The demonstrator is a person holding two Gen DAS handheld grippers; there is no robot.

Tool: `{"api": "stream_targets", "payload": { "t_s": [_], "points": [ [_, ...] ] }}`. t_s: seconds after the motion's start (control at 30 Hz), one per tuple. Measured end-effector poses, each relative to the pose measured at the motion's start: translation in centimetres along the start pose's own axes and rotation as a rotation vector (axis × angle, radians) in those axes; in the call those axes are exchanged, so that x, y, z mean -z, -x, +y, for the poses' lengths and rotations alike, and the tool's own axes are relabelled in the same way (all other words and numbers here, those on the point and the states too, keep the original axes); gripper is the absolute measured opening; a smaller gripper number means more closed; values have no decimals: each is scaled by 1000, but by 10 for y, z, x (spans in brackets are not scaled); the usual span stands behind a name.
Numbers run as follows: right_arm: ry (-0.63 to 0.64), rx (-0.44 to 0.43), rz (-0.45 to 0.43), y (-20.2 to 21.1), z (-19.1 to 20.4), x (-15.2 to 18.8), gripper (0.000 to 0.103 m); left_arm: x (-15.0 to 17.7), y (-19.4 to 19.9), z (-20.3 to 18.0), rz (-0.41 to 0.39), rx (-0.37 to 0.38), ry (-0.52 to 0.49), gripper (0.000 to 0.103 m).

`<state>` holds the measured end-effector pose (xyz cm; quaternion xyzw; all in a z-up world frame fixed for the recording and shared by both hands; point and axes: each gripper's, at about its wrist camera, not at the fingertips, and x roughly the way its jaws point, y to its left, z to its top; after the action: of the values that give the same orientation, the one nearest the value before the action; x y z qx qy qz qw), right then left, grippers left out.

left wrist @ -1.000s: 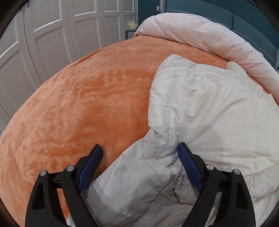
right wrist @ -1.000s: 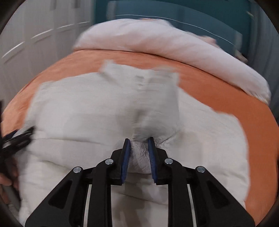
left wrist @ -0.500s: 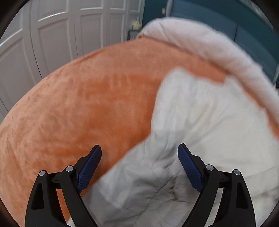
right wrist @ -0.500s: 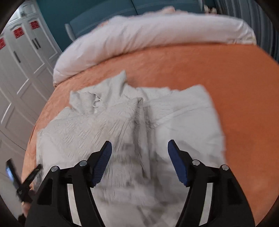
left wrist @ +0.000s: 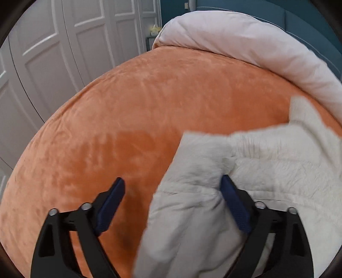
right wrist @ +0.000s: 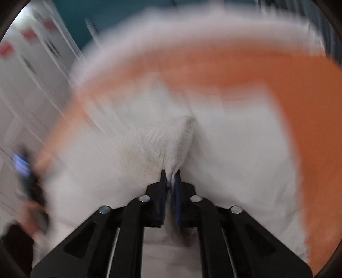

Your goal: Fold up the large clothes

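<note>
Left wrist view: the left gripper (left wrist: 172, 191) stands wide apart, blue pads (left wrist: 235, 205) spread, nothing pinched between them. A bulge of the pale cream garment (left wrist: 267, 171) rises into the gap, close against the right-hand pad; the other pad sits over bare orange bedspread (left wrist: 128, 117). The garment lies on the bed, crumpled and quilted-looking, spreading from the lower middle of the view out to the right edge, with one flap sticking up toward the far right. Beyond it, a rolled pinkish-white duvet (left wrist: 245, 42) runs along the head of the bed, in front of a teal headboard (left wrist: 299, 15). White panelled wardrobe doors (left wrist: 53, 53) fill the left side. A small yellowish object sits on a stand near the far corner, too small to identify.

Right wrist view, heavily motion-blurred: the right gripper (right wrist: 170, 176) is closed down narrow, its pads nearly together with a fold of the garment (right wrist: 154, 145) caught between them. The cloth peaks up from the pinch into a wrinkled ridge; the rest of it spreads pale to either side over the bedspread (right wrist: 310, 107). At the left edge, a dark smear with a blue patch and a hint of skin tone looks like the other gripper (right wrist: 23, 169) and the hand holding it, but the blur hides detail. The wardrobe doors (right wrist: 27, 74) show as white streaks with red marks, upper left.
</note>
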<state>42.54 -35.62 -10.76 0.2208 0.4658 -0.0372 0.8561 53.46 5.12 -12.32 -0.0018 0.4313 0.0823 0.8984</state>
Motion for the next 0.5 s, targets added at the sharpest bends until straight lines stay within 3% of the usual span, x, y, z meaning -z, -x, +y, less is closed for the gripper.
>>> {"api": "stream_targets", "payload": {
  "t_s": [0.03, 0.1, 0.17, 0.27, 0.3, 0.4, 0.5],
  "points": [
    [4, -8, -16, -2, -1, 1, 9, 2, 1, -2, -14, -25, -6, 97],
    [25, 72, -60, 16, 16, -12, 12, -2, 6, -2, -14, -48, -10, 96],
    [28, 61, -121, 43, 25, -13, 12, -4, 22, 5, -44, -48, 0, 89],
    [17, 61, -192, 80, 21, -2, 14, 14, 66, 28, -94, 18, 18, 89],
    [39, 58, -193, 89, 19, 9, 14, 27, 83, 38, -93, 70, 18, 89],
    [105, 21, -107, 90, 14, 38, 20, 69, 103, 48, -19, 131, -38, 89],
    [148, 102, 20, 49, 2, 60, 14, 103, 86, 53, 113, 76, -69, 92]
  ]
}}
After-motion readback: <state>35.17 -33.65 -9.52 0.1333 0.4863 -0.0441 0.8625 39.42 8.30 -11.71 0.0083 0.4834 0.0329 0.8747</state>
